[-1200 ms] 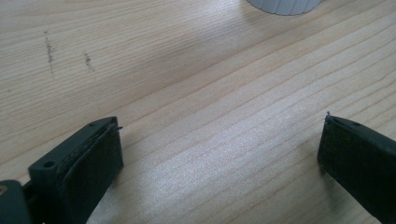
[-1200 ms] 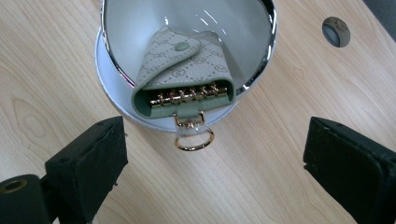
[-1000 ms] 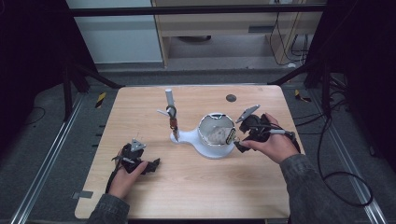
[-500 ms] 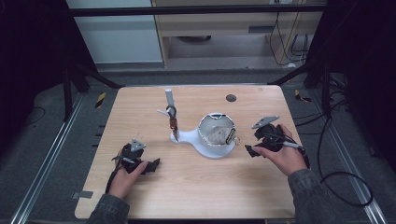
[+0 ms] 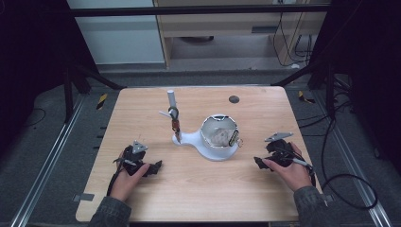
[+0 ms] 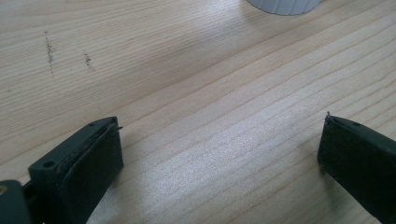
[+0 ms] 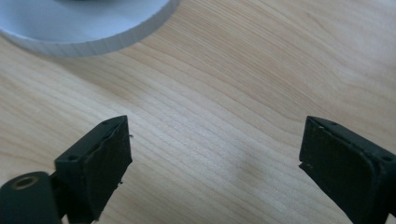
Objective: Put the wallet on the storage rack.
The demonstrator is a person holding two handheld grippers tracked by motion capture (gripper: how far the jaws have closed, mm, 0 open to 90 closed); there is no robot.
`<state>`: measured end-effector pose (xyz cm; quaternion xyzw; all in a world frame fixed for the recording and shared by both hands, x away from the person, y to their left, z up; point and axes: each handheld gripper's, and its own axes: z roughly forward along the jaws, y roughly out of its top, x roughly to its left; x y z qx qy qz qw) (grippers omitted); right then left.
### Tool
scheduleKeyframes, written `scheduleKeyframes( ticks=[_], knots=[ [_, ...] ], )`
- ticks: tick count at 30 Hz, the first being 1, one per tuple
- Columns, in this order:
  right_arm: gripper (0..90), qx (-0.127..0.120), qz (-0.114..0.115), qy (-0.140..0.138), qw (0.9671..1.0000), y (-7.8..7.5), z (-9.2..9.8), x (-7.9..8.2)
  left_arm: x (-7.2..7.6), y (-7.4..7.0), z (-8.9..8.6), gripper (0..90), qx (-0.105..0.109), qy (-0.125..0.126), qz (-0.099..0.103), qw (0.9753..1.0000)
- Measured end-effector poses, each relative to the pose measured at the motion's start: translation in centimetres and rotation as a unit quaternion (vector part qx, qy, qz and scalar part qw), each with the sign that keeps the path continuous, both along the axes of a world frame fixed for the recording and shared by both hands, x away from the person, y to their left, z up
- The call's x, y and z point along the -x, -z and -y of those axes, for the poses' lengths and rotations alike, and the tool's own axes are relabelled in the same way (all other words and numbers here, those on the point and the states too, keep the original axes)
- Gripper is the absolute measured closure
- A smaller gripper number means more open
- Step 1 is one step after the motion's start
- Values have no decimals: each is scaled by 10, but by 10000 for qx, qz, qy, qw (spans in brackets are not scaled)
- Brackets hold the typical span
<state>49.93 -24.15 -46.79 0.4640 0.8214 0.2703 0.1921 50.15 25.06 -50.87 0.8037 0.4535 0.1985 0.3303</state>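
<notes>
Nearest the person's edge of the table (image 5: 198, 189), both hands rest on the wood. The left gripper (image 5: 142, 163) lies low with its jaws spread wide and nothing between them, bare grain showing across the gap in the left gripper view. The right gripper (image 5: 272, 156) is likewise wide open and empty, set just beside the white stand (image 5: 215, 149) but apart from it. Beyond them, that stand carries a wire-mesh cup (image 5: 218, 135) at mid-table and an upright post (image 5: 172, 106) with a small clip. Farther off lies a dark disc (image 5: 233, 99). A hasty return could catch the mesh rim with an open jaw and tip the stand. Compared with a second ago, the right gripper has drawn back from the cup toward the person; the left has not moved.
</notes>
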Motion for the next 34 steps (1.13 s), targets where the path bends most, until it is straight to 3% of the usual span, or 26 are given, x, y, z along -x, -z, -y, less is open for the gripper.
scheduleKeyframes(
  ticks=[10,13,24,34],
  knots=[
    [56,-403,-41,588,9974,31,15,-5,0,0,0,0,-26,18,0,10000],
    [52,-441,85,708,9965,36,17,-5,0,0,0,0,0,-1,2,10000],
    [1,-573,475,1043,9918,44,14,-4,0,0,0,0,-16,14,-8,10000],
    [1,-572,479,1105,9911,44,13,-4,-1,0,1,0,-13,25,5,10000]
  ],
)
